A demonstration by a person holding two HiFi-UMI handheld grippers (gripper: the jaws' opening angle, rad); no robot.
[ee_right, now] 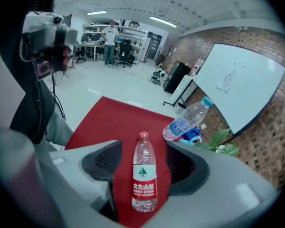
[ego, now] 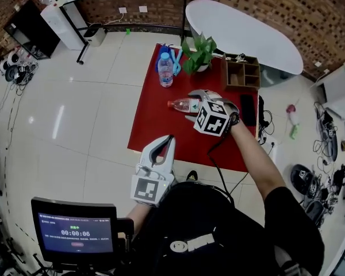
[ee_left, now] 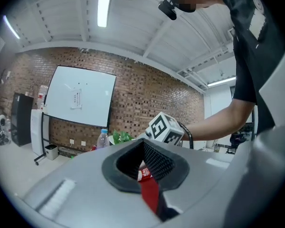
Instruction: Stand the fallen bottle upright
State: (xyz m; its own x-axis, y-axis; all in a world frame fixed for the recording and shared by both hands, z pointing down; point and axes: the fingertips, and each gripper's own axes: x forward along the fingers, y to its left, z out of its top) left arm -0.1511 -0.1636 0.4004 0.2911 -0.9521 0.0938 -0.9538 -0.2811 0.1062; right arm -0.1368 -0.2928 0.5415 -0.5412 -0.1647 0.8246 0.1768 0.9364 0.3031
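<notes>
**Right gripper [ee_right: 143, 148], jaws spread, straddles the clear plastic red-capped bottle [ee_right: 144, 175]**

It lies flat on the red bench [ee_right: 109, 122], pads clear. Close squarely on the label, then pivot cap-up. Left gripper [ego: 170, 140] hangs apart, jaws pressed together.

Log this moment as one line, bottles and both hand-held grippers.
fallen bottle: lying on red mat, ungripped | right hand-held gripper: open, jaws astride it | left hand-held gripper: shut, empty | blue-capped bottle: upright

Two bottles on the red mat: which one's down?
The red-capped bottle, flat between the open jaws of the right gripper. The blue-capped bottle stands by the plant.
</notes>
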